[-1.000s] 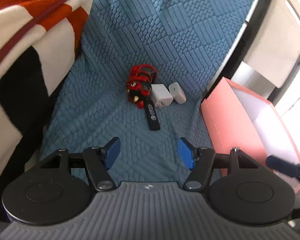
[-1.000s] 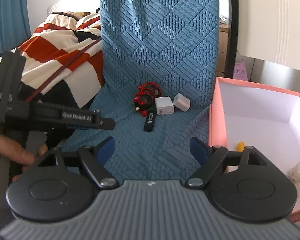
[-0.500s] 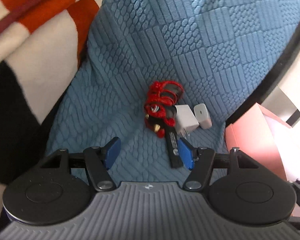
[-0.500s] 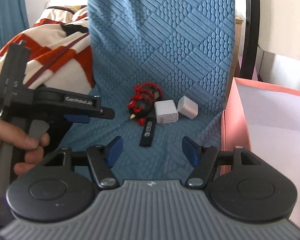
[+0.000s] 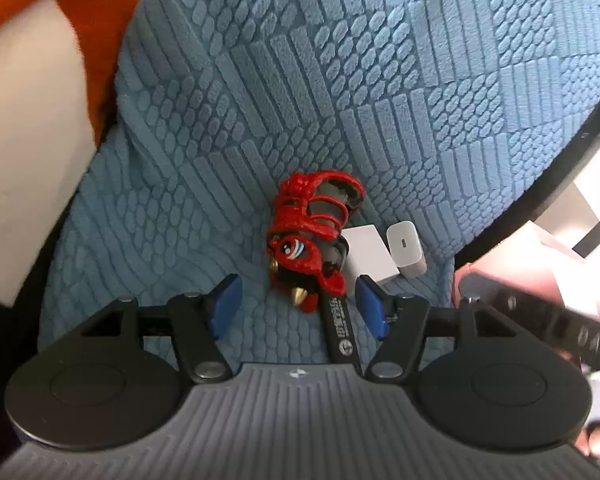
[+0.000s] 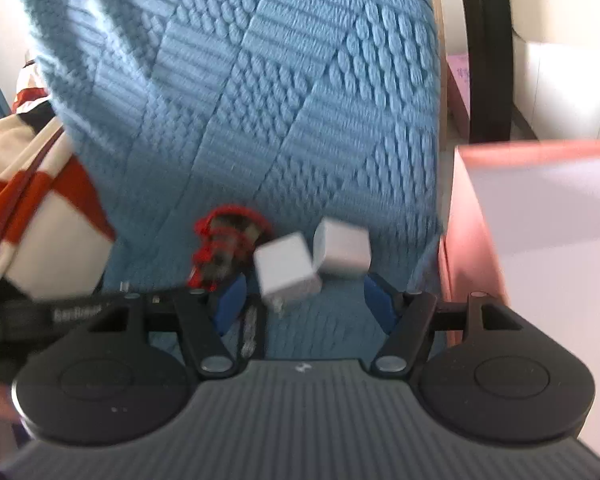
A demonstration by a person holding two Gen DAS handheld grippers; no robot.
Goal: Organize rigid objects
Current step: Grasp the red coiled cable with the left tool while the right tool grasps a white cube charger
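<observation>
A red coiled cable with a toy figure [image 5: 312, 232], a black stick-shaped device [image 5: 340, 328] and two white chargers [image 5: 370, 256] [image 5: 406, 248] lie together on a blue textured cover [image 5: 260, 100]. My left gripper [image 5: 298, 304] is open, its blue pads either side of the red bundle's near end and the black stick. My right gripper [image 6: 304, 300] is open, just in front of the two white chargers [image 6: 286, 268] [image 6: 342, 252]; the red bundle [image 6: 224, 248] lies left of them. This view is blurred.
A pink box with a white inside [image 6: 540, 240] stands at the right, next to the cover. A red, white and black striped blanket [image 5: 32, 80] lies at the left. A black frame [image 6: 488, 52] rises behind the cover.
Both grippers have moved forward and down toward the pile of objects, which is now much closer. The left pads now flank the red bundle and black stick. Both stay open.
</observation>
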